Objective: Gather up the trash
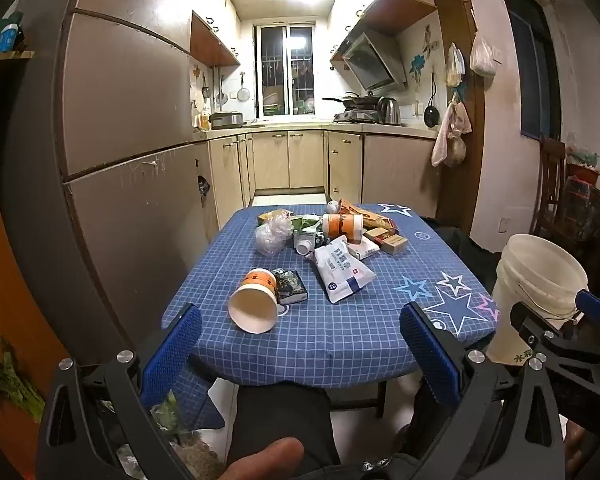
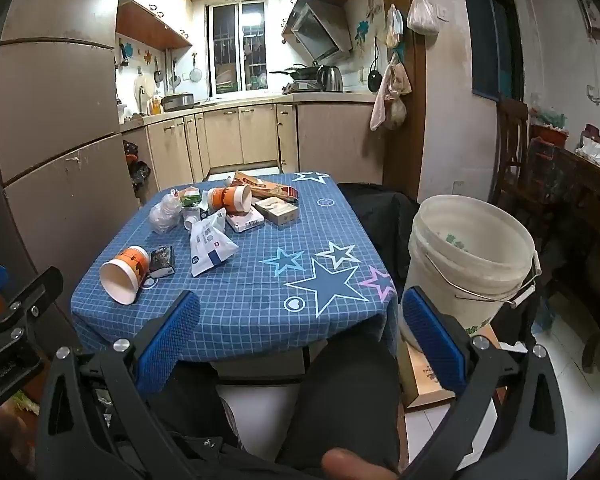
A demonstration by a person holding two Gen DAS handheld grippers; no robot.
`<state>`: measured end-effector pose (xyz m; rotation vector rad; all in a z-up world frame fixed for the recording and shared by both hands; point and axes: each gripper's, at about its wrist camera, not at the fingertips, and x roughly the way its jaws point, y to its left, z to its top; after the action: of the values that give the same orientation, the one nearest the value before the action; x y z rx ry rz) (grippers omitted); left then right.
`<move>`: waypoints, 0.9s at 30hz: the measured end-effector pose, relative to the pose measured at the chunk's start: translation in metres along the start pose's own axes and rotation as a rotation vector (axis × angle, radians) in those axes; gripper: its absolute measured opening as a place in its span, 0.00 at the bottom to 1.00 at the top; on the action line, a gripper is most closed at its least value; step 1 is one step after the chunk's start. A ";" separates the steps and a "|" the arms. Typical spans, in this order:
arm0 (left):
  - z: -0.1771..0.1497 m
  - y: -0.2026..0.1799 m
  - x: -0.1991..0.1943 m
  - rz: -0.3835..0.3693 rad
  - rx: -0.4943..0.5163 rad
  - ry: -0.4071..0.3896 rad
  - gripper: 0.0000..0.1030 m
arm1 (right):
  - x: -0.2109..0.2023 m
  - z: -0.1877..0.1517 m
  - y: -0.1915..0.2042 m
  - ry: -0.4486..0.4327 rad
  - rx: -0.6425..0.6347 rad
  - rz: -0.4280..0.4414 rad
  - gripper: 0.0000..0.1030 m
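from the left wrist view, the left gripper [image 1: 300, 344] hangs short of the table [image 1: 340, 344], jaws spread wide and empty, likely poised to reach in. nearest lies a tipped paper cup [image 1: 256, 304] touching a dark packet [image 1: 290, 286]; a white pouch [image 1: 342, 274] sits beyond, then a heap of wrappers and boxes. a knee sits below the table edge.

over on the right wrist view, the right gripper [image 2: 300, 332] is likewise spread, holding nothing. the white bucket [image 2: 472, 256] stands just beside the table's right edge, probably placed there to receive trash, and nothing blocks the way to it.
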<state>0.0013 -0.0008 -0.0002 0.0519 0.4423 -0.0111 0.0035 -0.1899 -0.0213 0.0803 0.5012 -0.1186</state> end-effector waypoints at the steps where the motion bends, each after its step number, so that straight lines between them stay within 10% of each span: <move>1: 0.000 0.001 0.000 -0.006 -0.015 0.000 0.96 | 0.001 0.000 0.000 -0.001 0.001 0.001 0.95; 27: 0.001 0.003 0.004 0.048 0.011 -0.014 0.96 | -0.004 0.003 -0.004 -0.014 0.004 -0.001 0.95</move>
<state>0.0058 0.0018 -0.0007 0.0731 0.4270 0.0329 0.0006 -0.1942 -0.0174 0.0832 0.4872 -0.1211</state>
